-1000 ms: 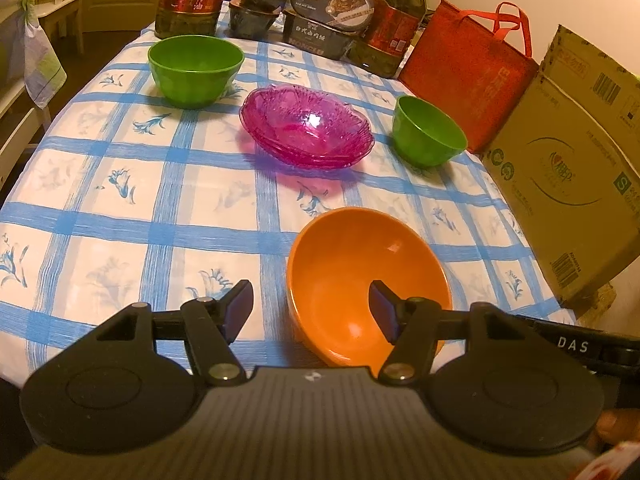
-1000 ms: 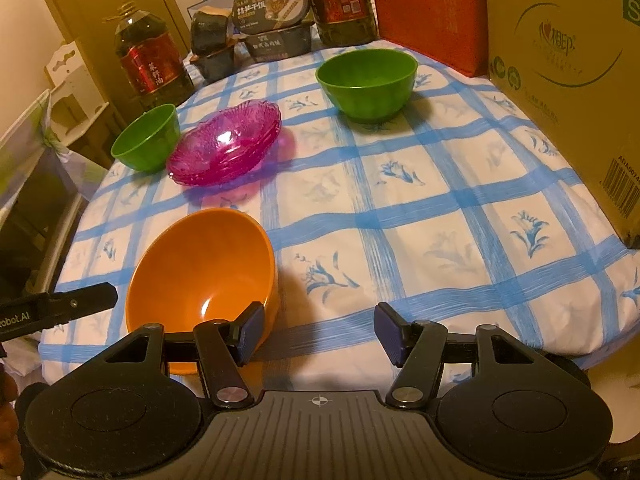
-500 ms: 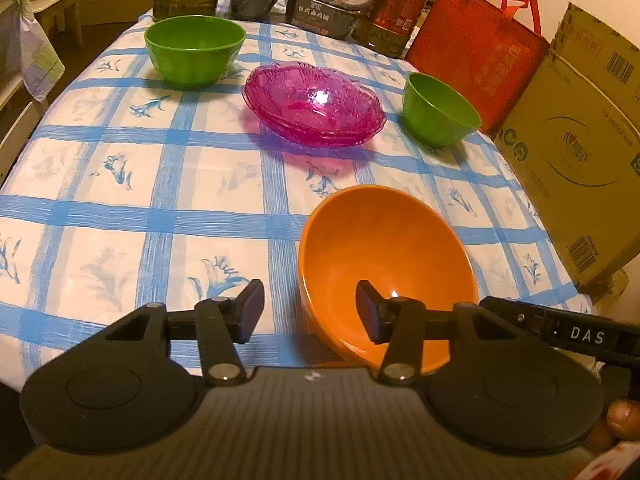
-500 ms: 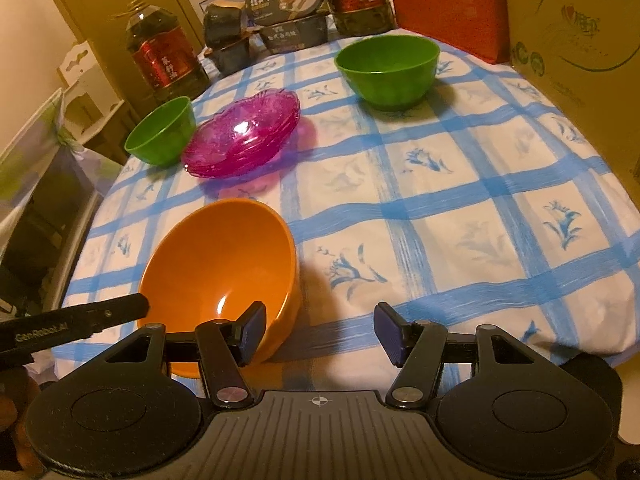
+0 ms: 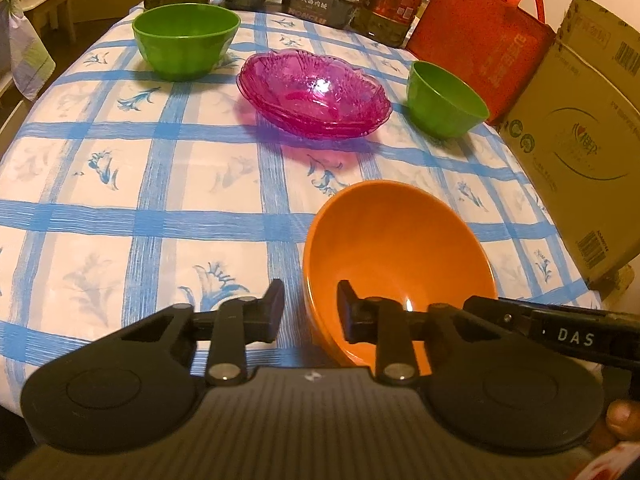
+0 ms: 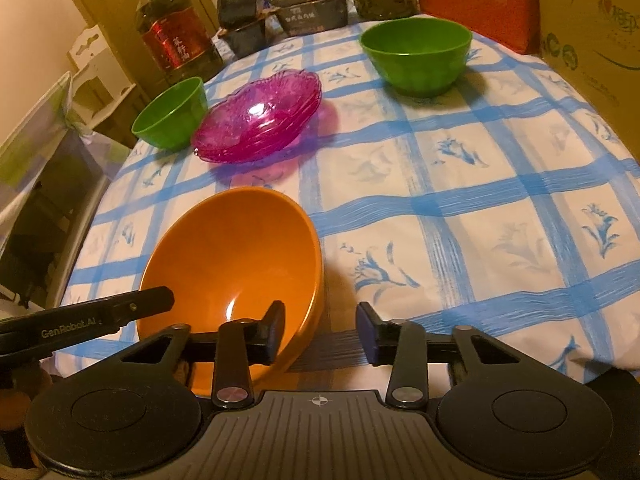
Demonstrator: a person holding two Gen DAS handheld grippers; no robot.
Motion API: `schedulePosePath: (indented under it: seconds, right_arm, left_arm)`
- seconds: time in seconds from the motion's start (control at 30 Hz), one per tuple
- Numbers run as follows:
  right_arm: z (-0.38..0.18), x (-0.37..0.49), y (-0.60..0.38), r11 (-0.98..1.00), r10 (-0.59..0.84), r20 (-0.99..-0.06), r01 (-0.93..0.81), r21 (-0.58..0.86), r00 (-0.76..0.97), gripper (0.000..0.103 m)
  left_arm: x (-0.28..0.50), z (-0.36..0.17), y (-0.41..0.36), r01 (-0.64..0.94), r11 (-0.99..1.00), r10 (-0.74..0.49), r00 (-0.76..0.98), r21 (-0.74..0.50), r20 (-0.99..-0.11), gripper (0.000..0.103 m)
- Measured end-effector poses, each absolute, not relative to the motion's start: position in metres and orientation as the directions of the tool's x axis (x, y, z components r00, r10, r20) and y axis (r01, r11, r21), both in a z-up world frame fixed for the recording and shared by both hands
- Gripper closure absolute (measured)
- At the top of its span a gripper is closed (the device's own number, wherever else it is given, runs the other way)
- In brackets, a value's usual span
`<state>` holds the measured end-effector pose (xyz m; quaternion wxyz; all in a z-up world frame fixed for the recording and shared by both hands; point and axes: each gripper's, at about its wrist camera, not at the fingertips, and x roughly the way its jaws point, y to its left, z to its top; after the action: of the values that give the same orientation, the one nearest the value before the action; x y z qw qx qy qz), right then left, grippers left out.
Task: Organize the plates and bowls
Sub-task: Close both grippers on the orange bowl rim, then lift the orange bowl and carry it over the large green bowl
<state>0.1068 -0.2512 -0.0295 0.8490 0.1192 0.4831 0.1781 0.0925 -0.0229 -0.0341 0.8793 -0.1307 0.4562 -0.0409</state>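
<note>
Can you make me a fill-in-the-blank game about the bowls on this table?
1. The bowl closest to both grippers, the orange bowl, has the colour ____.
2. The number of green bowls on the tablecloth is ____.
3. The pink glass dishes sit ____ the big green bowl and the small green bowl.
4. The left gripper has one finger inside the orange bowl and one ____ it.

Missing words: orange; two; between; outside

Right claw [image 6: 320,330] open astride orange bowl [image 6: 224,256] rim, pink plates [image 6: 260,116], two green bowls
</note>
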Motion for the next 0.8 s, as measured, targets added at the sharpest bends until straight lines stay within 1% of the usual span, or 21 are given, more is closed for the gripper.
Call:
schedulePosePath:
  seconds: [0.03,0.1,0.2,0.33,0.8]
  right_arm:
    - [-0.03,0.108,-0.251,0.909,0.417,-0.779,-0.188,0.373,0.468,0.069]
    - [-0.031,0.109,-0.25,0.908,0.417,-0.779,-0.187,0.374,0.467,0.075]
    - [-0.031,0.11,-0.25,0.907,0.421,-0.778,-0.189,0.377,0.466,0.08]
    - [-0.031,0.111,-0.247,0.903,0.428,-0.777,-0.194,0.382,0.462,0.088]
    - [-0.025,0.11,-0.253,0.908,0.414,-0.777,-0.162,0.386,0.474,0.089]
  left_arm:
    - [0.093,-0.035,-0.023,-0.046,0.962,-0.194,0.579,-0.27,-0.792,0.083]
    - [0.093,-0.036,-0.023,-0.045,0.961,-0.197,0.577,-0.272,-0.792,0.088]
    - [0.094,-0.036,-0.023,-0.037,0.962,-0.199,0.578,-0.269,-0.792,0.093]
    - [0.095,-0.035,-0.025,-0.027,0.965,-0.197,0.577,-0.26,-0.792,0.094]
    - [0.099,-0.025,-0.033,-0.004,0.969,-0.198,0.576,-0.245,-0.793,0.094]
